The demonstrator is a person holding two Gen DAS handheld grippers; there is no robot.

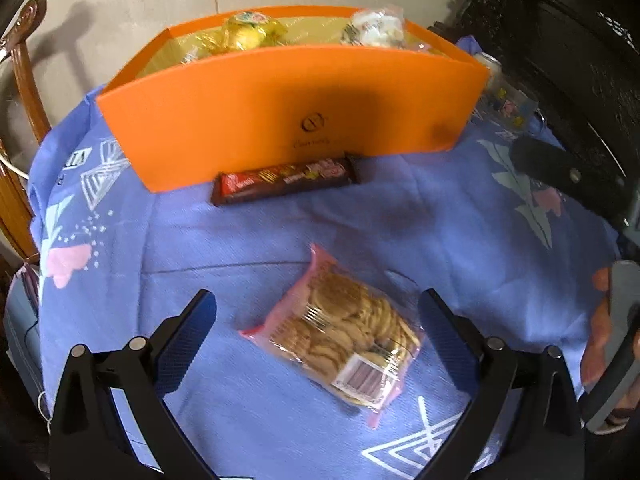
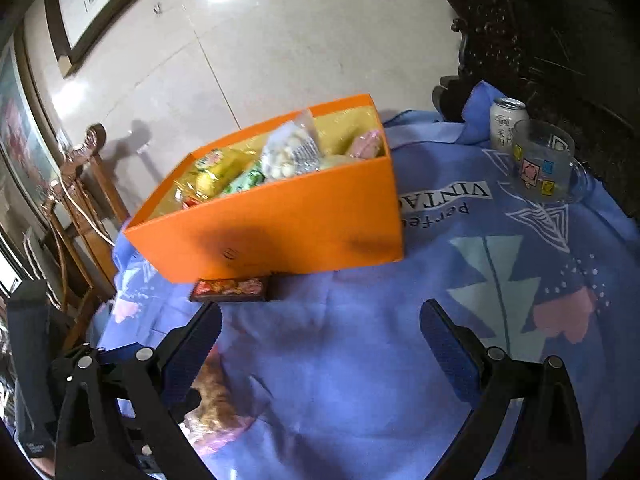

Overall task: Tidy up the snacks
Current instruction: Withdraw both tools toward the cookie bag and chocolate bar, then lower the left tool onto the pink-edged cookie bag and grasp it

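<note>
An orange box [image 1: 280, 120] stands at the back of the blue cloth with several wrapped snacks inside; the right wrist view shows the orange box [image 2: 288, 220] from its corner. A dark biscuit pack [image 1: 286, 180] lies flat against its front wall, also visible as the dark pack [image 2: 232, 290]. A clear bag of round biscuits [image 1: 340, 340] lies on the cloth between the fingers of my left gripper [image 1: 316, 312], which is open and hovers just above it. My right gripper [image 2: 320, 324] is open over bare cloth, with the biscuit bag [image 2: 212, 400] behind its left finger.
A drink can [image 2: 507, 122] and a glass mug [image 2: 540, 164] stand at the back right of the cloth. Dark carved furniture [image 1: 560, 60] borders the right side, a wooden chair [image 2: 80, 200] the left. The blue patterned cloth [image 1: 400, 220] covers the table.
</note>
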